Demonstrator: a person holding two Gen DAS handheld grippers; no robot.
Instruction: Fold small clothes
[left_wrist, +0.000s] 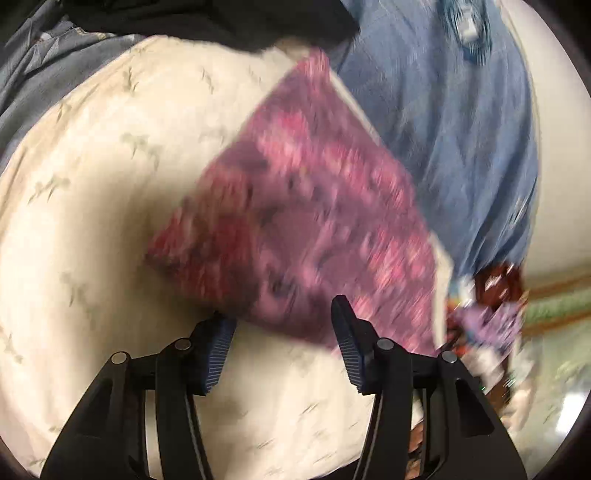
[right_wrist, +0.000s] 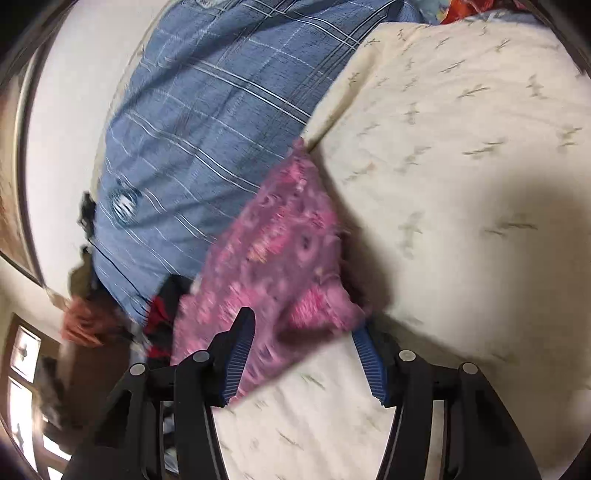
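the left gripper (left_wrist: 284, 325) has its jaws standing apart, about half way, with nothing pinched: the ribbed blue pads (left_wrist: 218, 354) are bare, and the folded pink and purple patterned small garment (left_wrist: 303, 221) lies just ahead of the fingertips, its near edge reaching in between them and running behind the right-hand finger tip. the garment rests flat on a cream bedsheet printed with small grey-green sprigs (left_wrist: 92, 206), which spreads under and to the left of the tool. ahead and to the right lies a blue checked cloth (left_wrist: 461, 129). the right gripper (right_wrist: 303, 328) is parted to a similar width and grips nothing; the same garment (right_wrist: 280, 258) sits just ahead, one corner lying between the fingers near the left pad (right_wrist: 236, 365), though blur hides whether it touches. the sheet (right_wrist: 461, 166) lies ahead and right, the checked cloth (right_wrist: 192, 129) ahead and left.
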